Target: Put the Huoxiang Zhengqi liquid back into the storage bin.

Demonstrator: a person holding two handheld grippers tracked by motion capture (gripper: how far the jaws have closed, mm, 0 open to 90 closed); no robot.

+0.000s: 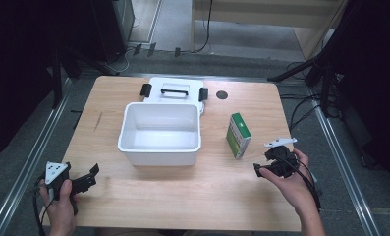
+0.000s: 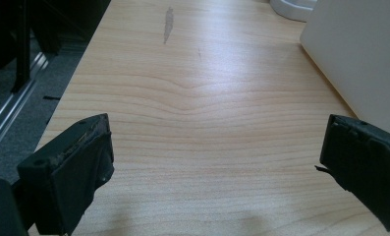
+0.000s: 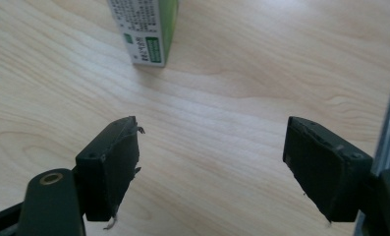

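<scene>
Both hands sit at the near edge of the worktop [image 1: 182,196], one gripper each. Left gripper [image 1: 87,179] is at the near-left corner, jaws spread wide with nothing but bare wood between them. Right gripper [image 1: 264,167] is near the right edge, jaws also released and empty, aimed at the one green and white carton [image 3: 144,29], whose top is cut off in the right gripper view. One white bin [image 1: 160,132] sits mid-worktop, open, its lid [image 1: 175,91] lying flat behind it and partly hidden by the bin. Carton stands just right of the bin, apart from it. Plenty of open wood in front.
</scene>
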